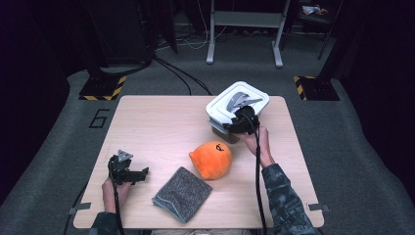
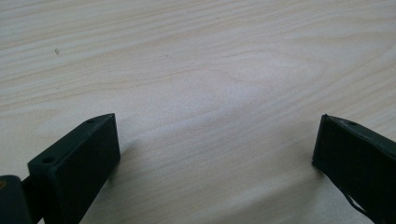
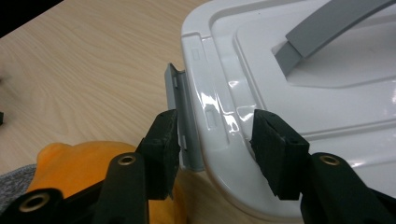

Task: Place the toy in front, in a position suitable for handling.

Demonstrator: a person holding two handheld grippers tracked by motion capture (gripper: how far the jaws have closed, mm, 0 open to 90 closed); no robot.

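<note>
The white plastic storage box (image 1: 238,105) stands at the far right of the wooden tabletop (image 1: 156,127). The right gripper (image 3: 215,135) is at the near edge of its smooth, glossy lid (image 3: 299,107); its jaws straddle the grey latch clip (image 3: 184,121), the left pad touching the clip, the other resting on the lid's rim. A curved grey handle (image 3: 327,28) arches over the lid. Nearer than the box lie a rounded orange plush toy (image 1: 212,159) and a folded, nubby grey cloth (image 1: 182,194). The left gripper (image 2: 215,154), well left of the box, hovers with jaws wide apart over bare wood.
</note>
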